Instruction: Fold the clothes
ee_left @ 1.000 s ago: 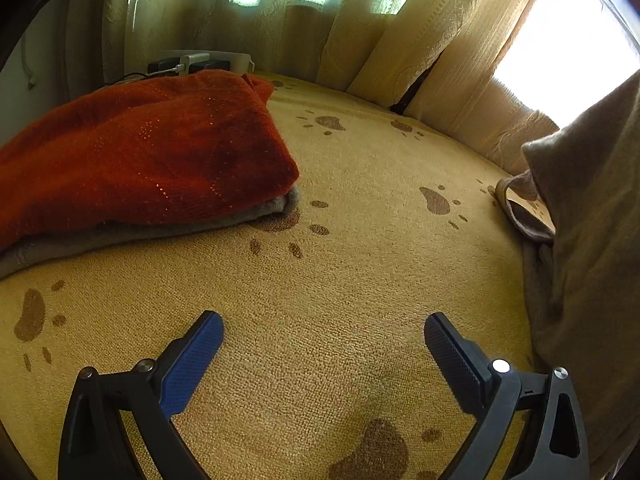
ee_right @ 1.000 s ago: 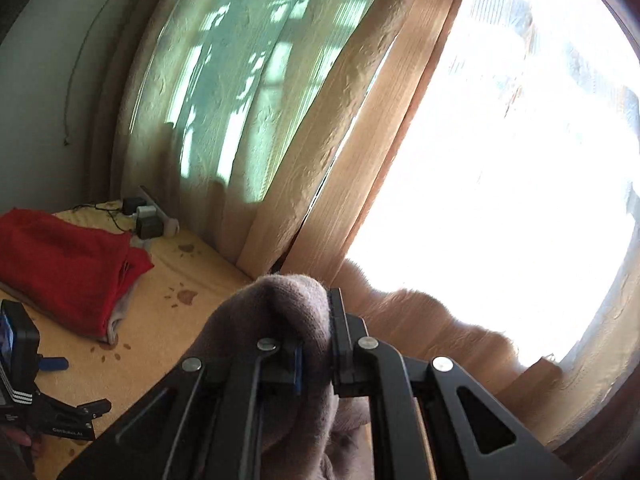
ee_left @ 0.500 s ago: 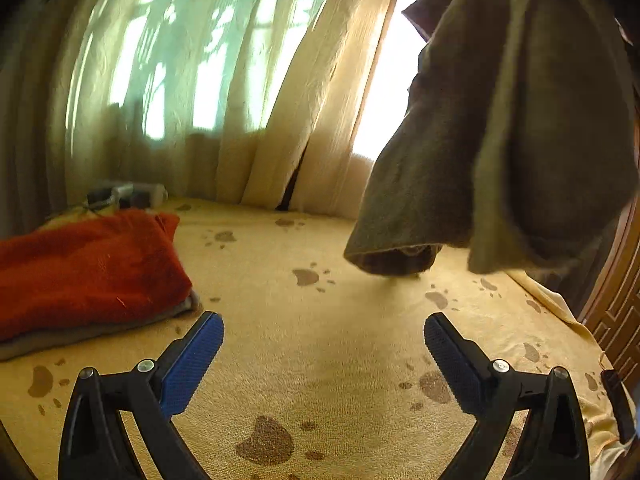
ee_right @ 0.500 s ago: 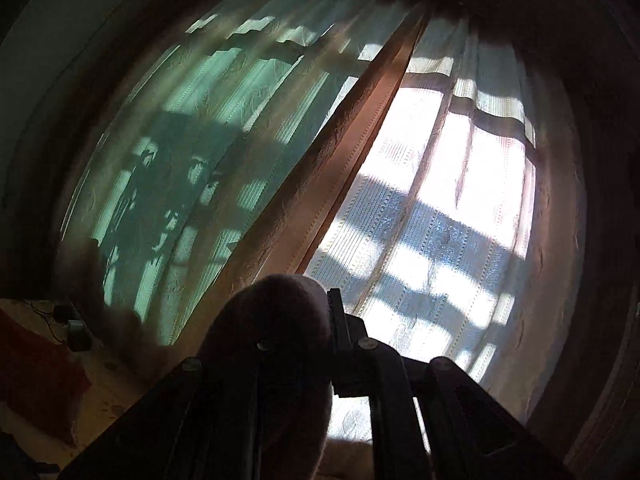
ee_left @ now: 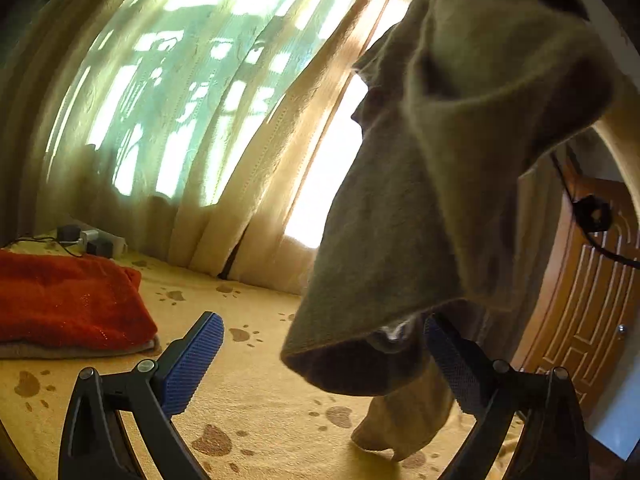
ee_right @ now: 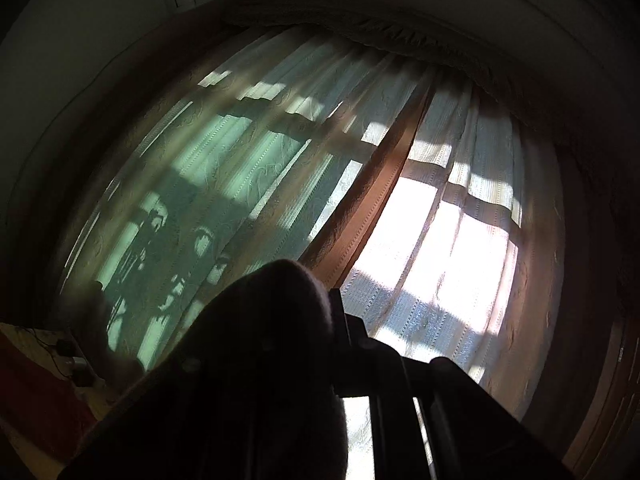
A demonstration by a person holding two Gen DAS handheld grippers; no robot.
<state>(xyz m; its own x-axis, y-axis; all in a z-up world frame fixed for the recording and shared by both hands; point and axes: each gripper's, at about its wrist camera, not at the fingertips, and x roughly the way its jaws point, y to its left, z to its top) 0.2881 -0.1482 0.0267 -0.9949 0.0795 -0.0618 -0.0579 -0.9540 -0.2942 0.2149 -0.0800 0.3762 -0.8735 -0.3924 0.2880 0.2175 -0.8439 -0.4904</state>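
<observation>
**Ana:** Right gripper (ee_right: 336, 364) is clamped on a bunched fold of the grey-brown knit garment (ee_left: 452, 168); in its own view the cloth humps over the fingers, dark against the sunlit curtains (ee_right: 280, 168).

**Ben:** And the left gripper (ee_left: 324, 364)?

**Ana:** Its jaws stand wide apart, holding nothing. The blue pads (ee_left: 192, 360) frame the garment's hanging hem, lower centre of the left wrist view, but I can't say the cloth touches either pad.

**Ben:** Where does the garment hang?

**Ana:** It fills the right half of that frame, draped from the top down to above the yellow paw-print bedspread (ee_left: 248, 420). One trailing end, perhaps a sleeve, reaches down to the bedspread at lower right.

**Ben:** Which step, then?

**Ana:** My reading: lifting the piece to open it out before any fold. A folded red knit (ee_left: 68, 300) already lies on a grey piece at the left edge, so at least part of the pile looks done.

**Ben:** Next move?

**Ana:** Probably the left gripper needs a second corner or the hem edge, closing on a single layer, so the cloth can be spread flat. Catching bunched layers would leave it twisted.
</observation>
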